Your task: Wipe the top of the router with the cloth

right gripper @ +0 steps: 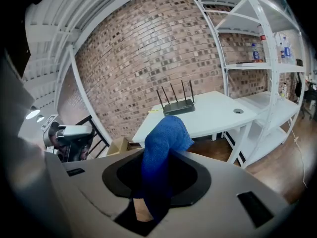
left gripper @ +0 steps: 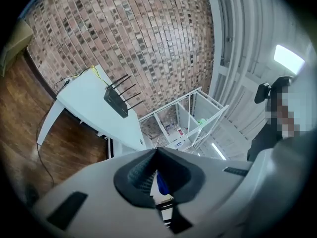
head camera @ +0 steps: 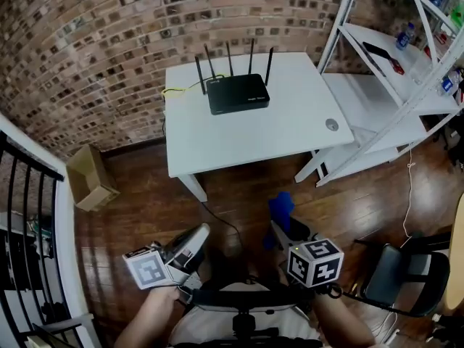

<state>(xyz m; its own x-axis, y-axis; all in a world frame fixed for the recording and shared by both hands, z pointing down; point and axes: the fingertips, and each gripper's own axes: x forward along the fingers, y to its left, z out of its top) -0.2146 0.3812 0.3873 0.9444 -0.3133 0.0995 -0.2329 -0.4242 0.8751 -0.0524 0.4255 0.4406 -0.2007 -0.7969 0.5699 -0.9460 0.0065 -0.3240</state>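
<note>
The right tongs (right gripper: pixel 157 158) are clamped on the blue cloth (right gripper: pixel 164 140). The fabric is pinched low between the pads and its free end stands up past the tips, so a loose fold is available as the wiping face. The left tongs (left gripper: pixel 157 151) are closed tip to tip with nothing gripped. Judged from this, that hand is free to steady the router if needed. Both are carried near the person's body, well apart from the work.

The router (head camera: pixel 238 93) is black, with its antennas upright along the rear edge. It sits on the white surface (head camera: pixel 290 133), toward the back, near the brick wall (head camera: pixel 87 42). Its top is flat and bare, so the cloth can probably be laid on it from the front without meeting the antennas. A yellow cable (head camera: pixel 177 88) leaves at the rear left. Wiping has not yet begun.

Room layout: the surface stands on a wood floor (head camera: pixel 239 194). A white shelf rack (head camera: pixel 391 85) stands just beside it on the right. A cardboard box (head camera: pixel 90 176) lies by the wall at left, and a black chair (head camera: pixel 406 278) stands at lower right.
</note>
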